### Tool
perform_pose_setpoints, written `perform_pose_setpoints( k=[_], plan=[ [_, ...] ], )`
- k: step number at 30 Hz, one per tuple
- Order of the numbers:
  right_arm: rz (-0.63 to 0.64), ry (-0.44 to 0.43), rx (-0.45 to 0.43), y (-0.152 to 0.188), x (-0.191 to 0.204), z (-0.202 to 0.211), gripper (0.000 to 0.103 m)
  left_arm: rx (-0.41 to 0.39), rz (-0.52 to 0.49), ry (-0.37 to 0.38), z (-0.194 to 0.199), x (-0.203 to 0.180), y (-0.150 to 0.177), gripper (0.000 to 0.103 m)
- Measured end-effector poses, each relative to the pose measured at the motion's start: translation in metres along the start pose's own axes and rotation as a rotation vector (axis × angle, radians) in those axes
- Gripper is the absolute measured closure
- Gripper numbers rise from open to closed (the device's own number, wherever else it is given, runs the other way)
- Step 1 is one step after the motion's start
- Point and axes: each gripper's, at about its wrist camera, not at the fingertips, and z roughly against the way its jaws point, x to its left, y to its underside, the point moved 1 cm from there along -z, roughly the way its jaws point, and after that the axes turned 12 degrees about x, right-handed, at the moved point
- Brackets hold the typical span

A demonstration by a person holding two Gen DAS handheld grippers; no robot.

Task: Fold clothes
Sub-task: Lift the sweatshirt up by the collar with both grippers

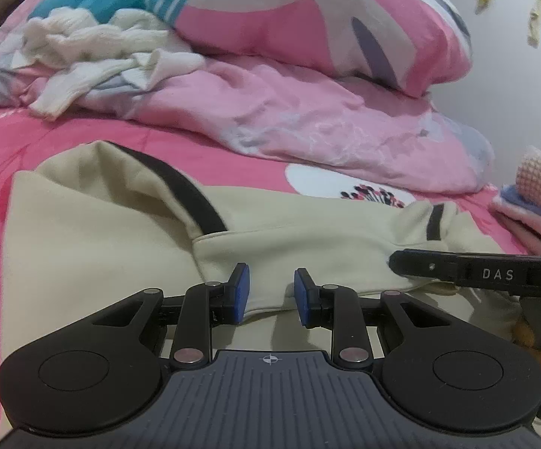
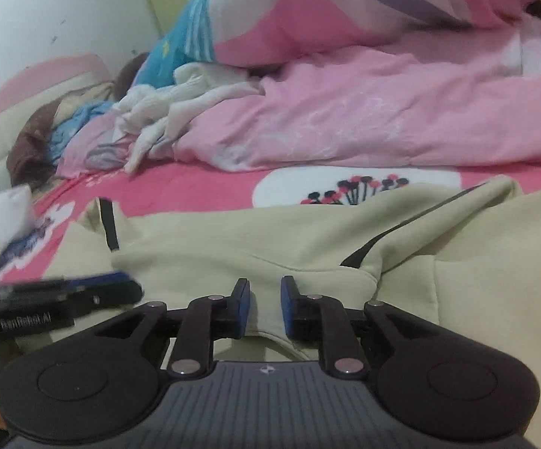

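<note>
A cream hoodie with black stripes lies spread on the pink bed sheet. In the left wrist view my left gripper stands open low over the garment, and a folded hem runs between its blue pads. My right gripper comes in from the right, side-on, its tip on the cloth near a striped sleeve. In the right wrist view the hoodie fills the foreground. There my right gripper is open, its jaws either side of a fold edge. The left gripper shows blurred at the left.
A crumpled pink duvet and a large pink-and-white pillow lie behind the hoodie. White garments are heaped at the back left. A folded stack sits at the right edge of the bed. A wall is beyond.
</note>
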Motion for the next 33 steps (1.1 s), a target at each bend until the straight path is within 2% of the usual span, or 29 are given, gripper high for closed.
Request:
perform_pose_setpoints(
  k=[4, 7, 9, 16, 17, 22, 24, 26, 33],
  plan=[
    [0.013, 0.006, -0.015, 0.006, 0.000, -0.005, 0.086, -0.008, 0.036, -0.012, 0.016, 0.005, -0.004, 0.077],
    [-0.007, -0.021, -0.022, 0.008, -0.008, -0.003, 0.086, -0.042, 0.050, -0.007, 0.022, 0.008, -0.025, 0.077],
    [-0.020, -0.039, -0.025, 0.011, -0.013, -0.001, 0.086, -0.058, 0.050, -0.010, 0.017, 0.010, -0.045, 0.077],
    [-0.030, -0.058, -0.029, 0.010, -0.015, -0.002, 0.085, 0.008, 0.155, -0.069, -0.033, 0.059, -0.049, 0.078],
    [-0.031, -0.061, -0.030, 0.010, -0.015, -0.002, 0.085, 0.000, 0.172, -0.063, -0.029, 0.060, -0.050, 0.078],
    [-0.037, -0.068, -0.031, 0.010, -0.017, -0.002, 0.085, -0.042, 0.122, -0.167, -0.022, 0.059, -0.062, 0.078],
    [-0.038, -0.071, -0.031, 0.010, -0.017, -0.002, 0.085, -0.035, 0.187, -0.203, -0.026, 0.073, -0.067, 0.078],
    [-0.049, -0.084, -0.032, 0.010, -0.019, -0.003, 0.085, -0.029, 0.274, -0.158, -0.030, 0.089, -0.064, 0.078],
    [-0.061, -0.099, -0.037, 0.011, -0.021, -0.002, 0.086, -0.055, 0.285, -0.146, -0.027, 0.090, -0.059, 0.078]
  ],
)
